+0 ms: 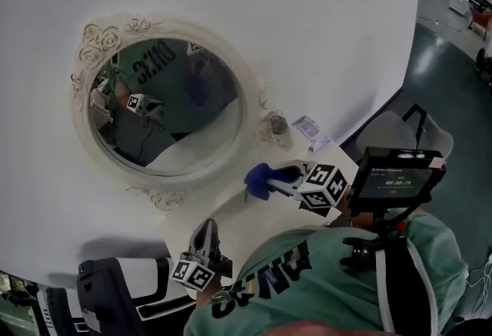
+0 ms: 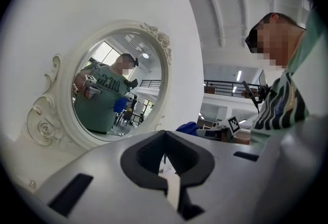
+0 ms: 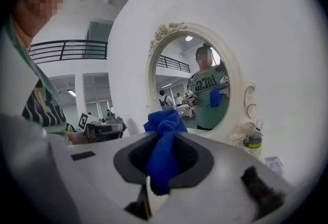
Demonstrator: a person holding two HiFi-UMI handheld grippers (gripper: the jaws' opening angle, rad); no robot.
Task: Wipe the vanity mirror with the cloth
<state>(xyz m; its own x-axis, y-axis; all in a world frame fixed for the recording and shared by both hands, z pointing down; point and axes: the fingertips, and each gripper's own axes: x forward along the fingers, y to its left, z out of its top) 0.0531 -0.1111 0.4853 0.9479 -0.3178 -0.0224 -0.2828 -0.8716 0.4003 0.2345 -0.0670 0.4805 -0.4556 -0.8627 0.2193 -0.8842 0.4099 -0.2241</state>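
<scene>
The oval vanity mirror (image 1: 165, 105) in an ornate white frame stands against the white wall; it also shows in the left gripper view (image 2: 117, 89) and the right gripper view (image 3: 197, 89). My right gripper (image 1: 272, 182) is shut on a bunched blue cloth (image 1: 258, 179), held a little off the mirror's lower right rim. The cloth (image 3: 163, 146) hangs between the jaws of the right gripper (image 3: 163, 161). My left gripper (image 1: 205, 230) sits lower, below the mirror, apart from it. Its jaws stand together, and the left gripper (image 2: 165, 160) holds nothing.
A small bottle (image 1: 278, 127) and a flat packet (image 1: 311, 131) stand on the white table (image 1: 231, 219) by the mirror's right side. A screen on a stand (image 1: 396, 181) is at my right. A dark chair (image 1: 108, 296) sits at the lower left.
</scene>
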